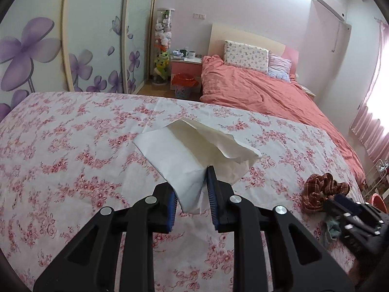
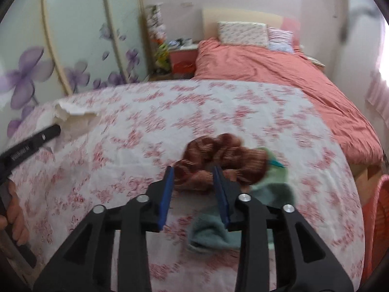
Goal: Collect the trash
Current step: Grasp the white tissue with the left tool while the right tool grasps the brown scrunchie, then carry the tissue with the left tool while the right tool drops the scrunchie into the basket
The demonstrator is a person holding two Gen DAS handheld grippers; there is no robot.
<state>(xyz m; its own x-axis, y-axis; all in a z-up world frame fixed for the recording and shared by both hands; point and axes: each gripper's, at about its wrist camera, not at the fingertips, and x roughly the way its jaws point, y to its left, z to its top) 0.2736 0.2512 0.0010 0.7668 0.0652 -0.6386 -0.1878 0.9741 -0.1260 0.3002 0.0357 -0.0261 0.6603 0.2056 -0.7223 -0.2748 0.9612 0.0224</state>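
- White paper (image 1: 194, 150), a large crumpled sheet, fills the middle of the left wrist view; its lower end is pinched between the blue-padded fingers (image 1: 211, 189) of the left gripper (image 1: 190, 187), which stand narrow and clamp it, the rest of the sheet fanning out toward 12 o'clock above the floral cloth (image 1: 73, 158) on the bench.
- Only this view gives a sharp look at the room: a trash basket (image 1: 183, 85) with an orange liner on the floor at 12 o'clock, beside a pink nightstand (image 1: 186, 67) and the bed (image 1: 267, 92) with its salmon cover.
- Here the right gripper (image 1: 350, 221) shows only as a dark, blurred shape at 4 o'clock, next to the brown checked scrunchie (image 1: 323, 187).
- The right wrist view is motion-blurred, but it alone shows the right gripper's (image 2: 194, 170) fingers (image 2: 168, 187): partly open, one on each side of the scrunchie (image 2: 218, 155). Whether the pads press it I cannot tell.
- A green cloth (image 2: 214, 233) lies under and beside the scrunchie, toward 5 o'clock; the left view shows just a sliver of it.
- At 9 o'clock in this view the left gripper (image 2: 36, 141) appears side-on with the paper (image 2: 73, 114) at its tip, and a hand (image 2: 17, 219) grips its handle.
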